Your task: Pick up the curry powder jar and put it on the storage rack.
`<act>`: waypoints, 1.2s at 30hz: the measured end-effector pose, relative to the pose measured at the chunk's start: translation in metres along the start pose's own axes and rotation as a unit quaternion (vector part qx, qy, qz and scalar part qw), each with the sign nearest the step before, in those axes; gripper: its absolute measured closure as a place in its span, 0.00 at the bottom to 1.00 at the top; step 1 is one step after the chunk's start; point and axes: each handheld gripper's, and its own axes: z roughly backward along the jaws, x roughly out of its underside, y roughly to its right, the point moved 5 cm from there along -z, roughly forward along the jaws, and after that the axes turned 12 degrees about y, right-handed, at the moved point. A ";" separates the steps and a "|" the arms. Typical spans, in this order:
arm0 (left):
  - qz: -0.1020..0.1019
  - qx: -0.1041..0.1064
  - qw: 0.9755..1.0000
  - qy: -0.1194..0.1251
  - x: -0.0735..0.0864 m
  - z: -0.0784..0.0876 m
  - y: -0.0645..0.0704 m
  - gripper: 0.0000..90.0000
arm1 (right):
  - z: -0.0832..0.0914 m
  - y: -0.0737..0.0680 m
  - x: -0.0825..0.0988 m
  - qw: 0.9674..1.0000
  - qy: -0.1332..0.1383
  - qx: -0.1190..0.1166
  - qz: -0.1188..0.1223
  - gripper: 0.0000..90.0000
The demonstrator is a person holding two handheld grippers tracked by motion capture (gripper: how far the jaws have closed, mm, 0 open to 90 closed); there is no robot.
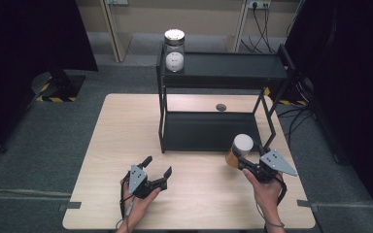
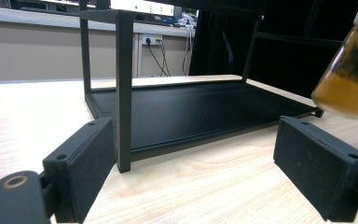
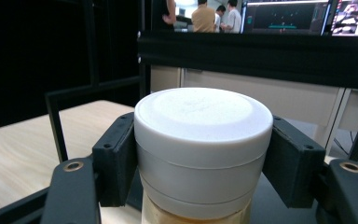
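My right hand (image 1: 267,187) came in from the bottom edge of the table (image 1: 116,145), with the forearm pointing forward and the wrist turned a little inward. It carried the right gripper (image 1: 246,164), which pointed toward the front right corner of the black shelf rack (image 1: 213,73). The jaws were clamped on the amber jar (image 1: 239,150), just under its white lid (image 1: 243,142). In the right gripper view both pads pressed against the sides of the white lid (image 3: 203,140), one on each side, and the jar stood upright between them. The jar was lifted a little above the table, just beside the front right leg of the rack. Inside the glass I could see an amber-brown filling (image 2: 349,93); if it was liquid or something thicker I could not tell.

My left hand (image 1: 138,199) rested low over the table near its front edge, well apart from the rack. The left gripper (image 1: 158,172) lay almost level, and its jaws stood wide with nothing between them.

On the top shelf of the rack, at the left end, a second jar (image 1: 174,51) with a metal lid stood upright. It held something white. The lower shelf (image 2: 191,112) was bare.
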 end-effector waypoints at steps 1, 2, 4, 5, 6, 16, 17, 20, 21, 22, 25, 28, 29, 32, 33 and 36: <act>-0.001 0.000 1.000 0.000 0.000 0.000 0.000 0.14 | 0.000 0.000 -0.002 1.000 0.003 0.001 0.001 0.38; -0.001 0.000 1.000 0.000 0.000 0.000 0.000 0.14 | -0.001 0.001 -0.004 1.000 0.006 0.002 0.002 0.38; -0.001 0.000 1.000 -0.001 0.000 0.000 0.000 0.14 | -0.002 0.001 -0.008 1.000 0.011 0.003 0.004 0.38; 0.000 0.000 1.000 -0.001 0.000 0.000 0.000 0.14 | -0.003 0.001 -0.010 1.000 0.013 0.004 0.004 0.38; 0.001 0.000 1.000 -0.001 0.000 0.000 0.000 0.14 | -0.003 0.001 -0.012 1.000 0.015 0.004 0.007 0.38; 0.003 -0.002 1.000 0.000 0.000 0.000 0.000 0.14 | -0.006 0.004 -0.023 0.999 0.029 0.015 0.009 0.38; 0.002 -0.002 1.000 0.000 0.000 0.000 0.000 0.14 | -0.006 0.005 -0.024 0.999 0.030 0.016 0.008 0.38; 0.000 -0.002 1.000 0.000 0.000 0.000 0.000 0.14 | -0.007 0.007 -0.027 0.999 0.034 0.020 0.007 0.38; 0.002 -0.002 1.000 0.000 0.000 0.000 0.000 0.14 | -0.007 0.007 -0.029 0.999 0.036 0.022 0.008 0.38; 0.003 -0.003 1.000 0.000 0.000 0.000 0.000 0.14 | -0.007 0.008 -0.030 0.999 0.037 0.023 0.008 0.38; 0.003 -0.003 1.000 0.000 0.000 0.000 0.000 0.14 | -0.008 0.009 -0.034 0.999 0.043 0.027 0.007 0.38; 0.002 -0.003 1.000 0.000 0.000 0.000 0.000 0.14 | -0.010 0.010 -0.040 0.998 0.047 0.029 0.011 0.38; 0.003 -0.003 1.000 0.000 0.000 0.000 0.000 0.14 | -0.011 0.011 -0.041 0.998 0.049 0.029 0.012 0.38; 0.002 -0.003 1.000 0.000 0.000 0.000 0.000 0.14 | -0.012 0.012 -0.045 0.998 0.051 0.031 0.013 0.38; 0.001 -0.003 1.000 0.000 0.000 0.000 0.000 0.14 | -0.013 0.012 -0.047 0.998 0.053 0.032 0.013 0.38; 0.003 -0.003 1.000 -0.001 0.000 0.000 0.000 0.14 | -0.014 0.013 -0.049 0.998 0.055 0.034 0.011 0.38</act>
